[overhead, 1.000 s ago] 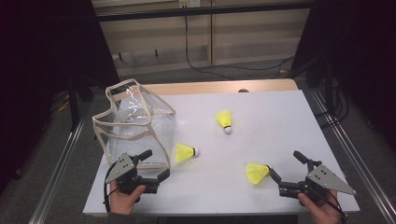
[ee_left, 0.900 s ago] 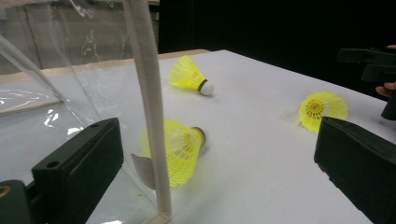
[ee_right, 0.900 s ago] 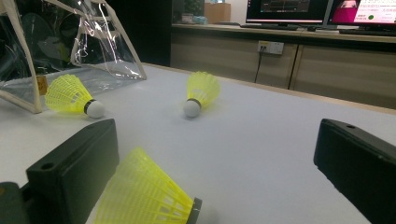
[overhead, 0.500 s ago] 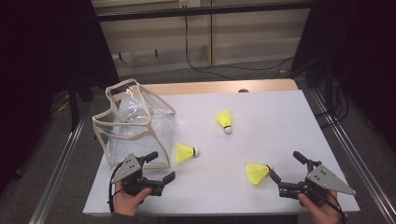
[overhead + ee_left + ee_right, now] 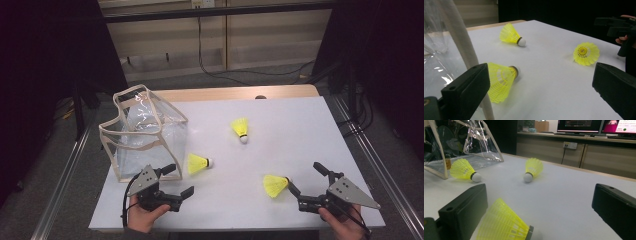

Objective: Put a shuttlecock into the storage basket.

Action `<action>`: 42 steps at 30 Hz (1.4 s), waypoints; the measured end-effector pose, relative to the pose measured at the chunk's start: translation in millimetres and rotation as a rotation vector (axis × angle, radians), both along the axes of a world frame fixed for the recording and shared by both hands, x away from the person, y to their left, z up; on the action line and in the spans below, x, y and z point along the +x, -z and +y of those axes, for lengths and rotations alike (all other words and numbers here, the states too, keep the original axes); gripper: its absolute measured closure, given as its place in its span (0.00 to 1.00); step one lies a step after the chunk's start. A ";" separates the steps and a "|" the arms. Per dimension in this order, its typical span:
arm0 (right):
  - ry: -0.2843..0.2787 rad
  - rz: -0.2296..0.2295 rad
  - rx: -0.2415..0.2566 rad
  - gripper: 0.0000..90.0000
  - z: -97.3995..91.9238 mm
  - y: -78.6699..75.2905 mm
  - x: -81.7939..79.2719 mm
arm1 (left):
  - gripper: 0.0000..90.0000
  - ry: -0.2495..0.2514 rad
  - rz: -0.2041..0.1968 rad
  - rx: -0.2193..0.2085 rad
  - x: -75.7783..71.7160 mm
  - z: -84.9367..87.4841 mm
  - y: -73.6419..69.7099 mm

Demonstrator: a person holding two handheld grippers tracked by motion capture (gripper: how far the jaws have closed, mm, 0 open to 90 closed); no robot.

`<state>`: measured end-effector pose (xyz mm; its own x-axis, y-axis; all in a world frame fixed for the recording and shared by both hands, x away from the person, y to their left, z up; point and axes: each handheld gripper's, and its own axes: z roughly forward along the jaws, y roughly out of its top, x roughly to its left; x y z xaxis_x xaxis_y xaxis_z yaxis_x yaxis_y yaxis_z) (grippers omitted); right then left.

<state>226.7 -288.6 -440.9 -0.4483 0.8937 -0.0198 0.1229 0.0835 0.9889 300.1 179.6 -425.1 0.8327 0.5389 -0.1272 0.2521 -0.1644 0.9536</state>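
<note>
Your right gripper [image 5: 306, 183] sat at the table's near right edge, jaws spread wide and gripping nothing; the nearest yellow shuttlecock [image 5: 274, 184] lay just beside its left jaw, cork pointing toward the gripper. Your left gripper [image 5: 177, 182] rested at the near left, jaws likewise wide apart and empty, with a second shuttlecock [image 5: 198, 163] lying on its side just beyond it, close to the clear plastic bag [image 5: 145, 132]. The third shuttlecock [image 5: 240, 128] lay farther back near the middle of the white table [image 5: 300, 130], well apart from both grippers
</note>
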 end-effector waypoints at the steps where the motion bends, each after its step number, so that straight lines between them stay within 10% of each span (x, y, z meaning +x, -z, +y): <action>1: 0.000 0.000 0.000 0.00 0.0 0.0 0.0 | 0.02 0.002 0.007 -0.004 -0.4 -1.0 0.2; 42: -0.012 -0.001 -0.001 0.00 1.1 -0.1 -0.3 | 0.02 -0.015 0.072 0.049 3.4 -35.3 3.4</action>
